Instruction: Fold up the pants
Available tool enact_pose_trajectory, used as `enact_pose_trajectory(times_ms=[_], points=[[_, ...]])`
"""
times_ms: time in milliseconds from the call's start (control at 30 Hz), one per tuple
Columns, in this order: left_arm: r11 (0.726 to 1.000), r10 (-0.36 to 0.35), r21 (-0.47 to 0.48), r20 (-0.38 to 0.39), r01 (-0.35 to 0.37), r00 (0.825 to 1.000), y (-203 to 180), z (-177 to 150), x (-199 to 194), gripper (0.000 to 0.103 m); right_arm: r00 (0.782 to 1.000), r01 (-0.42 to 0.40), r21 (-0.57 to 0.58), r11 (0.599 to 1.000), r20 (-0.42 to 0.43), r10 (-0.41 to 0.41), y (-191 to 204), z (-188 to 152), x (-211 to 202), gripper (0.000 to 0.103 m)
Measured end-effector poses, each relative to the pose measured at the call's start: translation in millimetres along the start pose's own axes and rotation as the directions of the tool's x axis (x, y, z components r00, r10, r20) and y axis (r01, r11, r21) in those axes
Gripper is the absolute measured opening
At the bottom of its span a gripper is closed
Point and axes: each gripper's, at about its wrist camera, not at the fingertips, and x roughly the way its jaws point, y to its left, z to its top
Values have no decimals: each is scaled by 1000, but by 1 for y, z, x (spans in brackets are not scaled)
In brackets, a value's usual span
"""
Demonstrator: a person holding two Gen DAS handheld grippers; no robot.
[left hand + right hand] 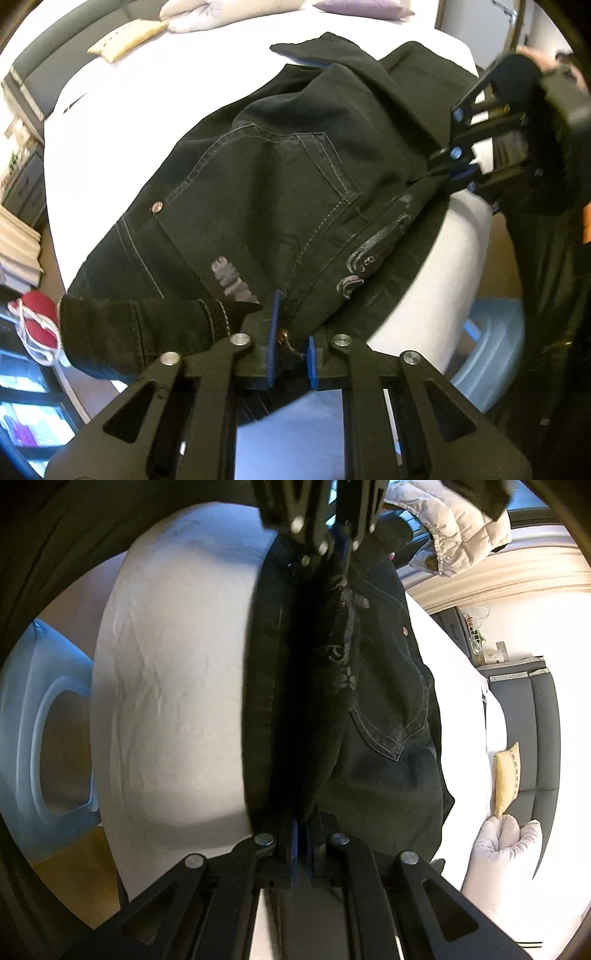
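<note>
With both grippers pinching the waistband of the black jeans [266,177], tension looks even. The left gripper [291,350] and right gripper [301,845] should lower together onto the white bed [155,92], keeping the fold edge straight.

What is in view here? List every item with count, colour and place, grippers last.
pants: one pair, black with grey stitching, spread over the bed edge, held at both ends.
bed: one, white sheet, under the pants.
pillows: several, white, cream and lilac, at the far end of the bed.
stool: one, pale blue plastic, on the floor beside the bed.
padded jacket: one, off-white, hanging in the background.
red ball with white cord: one, left of the bed.
left gripper: one, black with blue pads, shut on the pants.
right gripper: one, black with blue pads, shut on the pants.
</note>
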Motion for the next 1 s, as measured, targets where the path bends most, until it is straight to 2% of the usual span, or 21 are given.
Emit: enact_pose_trajectory(times_ms=[133,233,367,500,567,600,633,667,700,733,767,800,833,900,933,967,1000], points=[[999,-30,-23,-12,30,999,6,-8,-25,18,1000,9,26,1000,-11,-9,2,3,3,7],[990,-90,-111,-17,88,996,19,-21,-38,24,1000,26,38,999,-12,-25,6,4,2,7],[954,-140,-257,78,156,987,38,-19,-55,24,998,54,45,998,-24,-53,8,8,5,7],[920,-165,-328,170,213,972,42,13,-44,24,997,73,86,994,-36,-70,9,12,6,8],[909,-175,-346,189,233,966,42,31,-29,24,995,97,131,987,-39,-93,6,12,5,14],[893,-191,-372,195,253,962,42,37,-16,24,993,116,150,982,-39,-111,6,11,5,25],[873,-212,-407,182,270,960,44,40,-1,24,990,142,174,975,-36,-138,4,10,3,41],[857,-229,-438,153,273,961,45,44,15,24,986,169,207,964,-28,-167,1,7,-1,50],[853,-240,-451,109,263,965,43,48,32,24,983,184,238,954,-19,-185,-2,5,-6,69],[861,-238,-448,66,242,969,39,49,48,24,981,188,286,940,-5,-195,-6,0,-13,81],[866,-221,-445,63,225,973,36,49,56,24,981,181,327,928,7,-194,-10,-4,-19,85],[858,-220,-459,77,230,972,38,50,57,24,985,145,391,909,27,-168,-17,-11,-27,90],[849,-229,-472,78,238,970,40,50,58,24,989,104,449,887,47,-140,-23,-18,-35,90],[823,-253,-506,84,260,964,46,51,57,24,992,20,618,786,86,-92,-48,-44,-48,90],[819,-247,-514,86,256,965,48,53,54,24,993,-35,715,699,106,-59,-69,-63,-50,89],[823,-231,-514,86,242,969,48,55,50,24,992,-62,769,636,115,-43,-83,-77,-50,88],[827,-211,-513,93,229,973,47,59,46,24,992,-84,842,533,119,-31,-107,-99,-48,84]])
